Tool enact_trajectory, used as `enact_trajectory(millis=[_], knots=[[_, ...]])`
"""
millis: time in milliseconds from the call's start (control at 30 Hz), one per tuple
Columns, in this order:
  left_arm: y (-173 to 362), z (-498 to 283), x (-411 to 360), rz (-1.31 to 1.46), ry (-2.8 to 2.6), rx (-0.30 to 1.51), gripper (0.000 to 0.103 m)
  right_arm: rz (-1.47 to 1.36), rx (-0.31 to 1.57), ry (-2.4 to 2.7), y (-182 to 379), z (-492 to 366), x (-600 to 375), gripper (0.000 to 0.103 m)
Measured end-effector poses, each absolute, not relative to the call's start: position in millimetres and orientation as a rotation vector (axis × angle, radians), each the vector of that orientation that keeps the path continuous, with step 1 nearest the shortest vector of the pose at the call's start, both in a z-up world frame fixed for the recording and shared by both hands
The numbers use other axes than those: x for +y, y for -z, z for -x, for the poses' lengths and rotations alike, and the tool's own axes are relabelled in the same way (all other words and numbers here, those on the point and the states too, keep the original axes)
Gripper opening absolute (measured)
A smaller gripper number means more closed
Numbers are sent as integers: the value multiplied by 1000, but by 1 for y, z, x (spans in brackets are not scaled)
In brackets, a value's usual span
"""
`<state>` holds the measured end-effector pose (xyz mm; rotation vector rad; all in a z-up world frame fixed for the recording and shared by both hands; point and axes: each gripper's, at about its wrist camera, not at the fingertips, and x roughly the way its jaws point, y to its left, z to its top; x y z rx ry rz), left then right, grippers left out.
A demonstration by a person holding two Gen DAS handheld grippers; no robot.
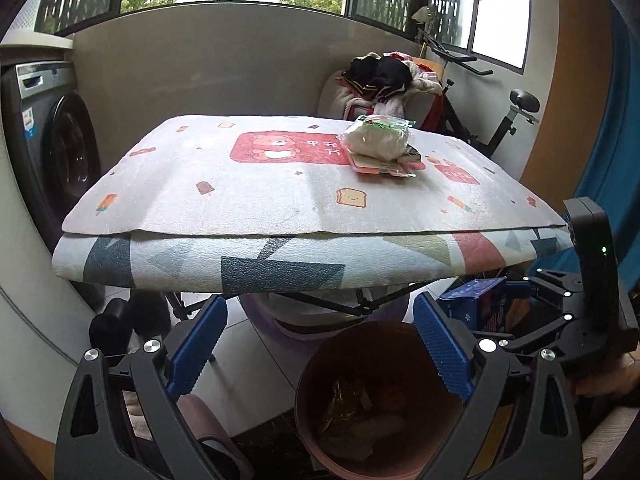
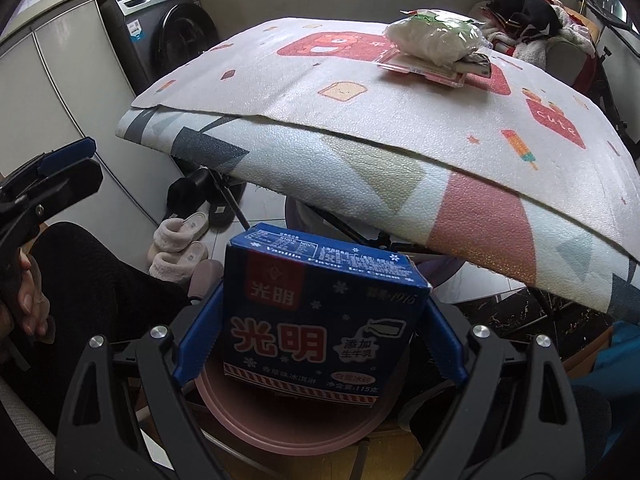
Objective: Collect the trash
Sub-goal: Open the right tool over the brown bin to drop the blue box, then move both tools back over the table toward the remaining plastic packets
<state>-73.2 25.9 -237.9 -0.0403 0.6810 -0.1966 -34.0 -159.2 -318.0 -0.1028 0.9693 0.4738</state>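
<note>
My left gripper (image 1: 320, 300) is open with nothing between its blue pads, and it hangs over a pink bin (image 1: 400, 334) on the floor in front of the table. Wrappers lie inside the bin. My right gripper (image 2: 322, 300) is shut on a blue ice-cream box (image 2: 320, 320) just above the bin's rim (image 2: 280, 428). The left wrist view shows that box (image 1: 476, 300) at the right, beside the bin. On the table, a white plastic bag bundle (image 1: 376, 138) rests on a flat pink package (image 1: 384, 168). The same bundle (image 2: 432, 40) appears far right in the right wrist view.
The folding table carries a patterned mat (image 1: 240, 184) that overhangs its near edge above the bin. A washing machine (image 1: 52, 152) stands at the left, with an exercise bike (image 1: 500, 120) and a clothes pile (image 1: 384, 76) behind. Slippers (image 2: 180, 240) lie on the floor.
</note>
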Motion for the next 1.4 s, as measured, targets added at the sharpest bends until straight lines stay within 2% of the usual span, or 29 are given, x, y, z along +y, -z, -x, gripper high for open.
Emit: enact_trajectory(millis=[267,367,433,1000,1400], knots=[[238,75,17,0,203,678,93,101,987,-474,322,33,-161,89],[240,74,16,-3,202,686,93,109,988,-471,323,34,-159,96],[241,72,18,5,197,692,94,119,985,-468,323,34,-158,97],[243,69,24,33,178,702,96,96,970,-388,319,30,-169,97],[235,65,24,44,163,708,97,3,927,-310,297,17,-195,97]])
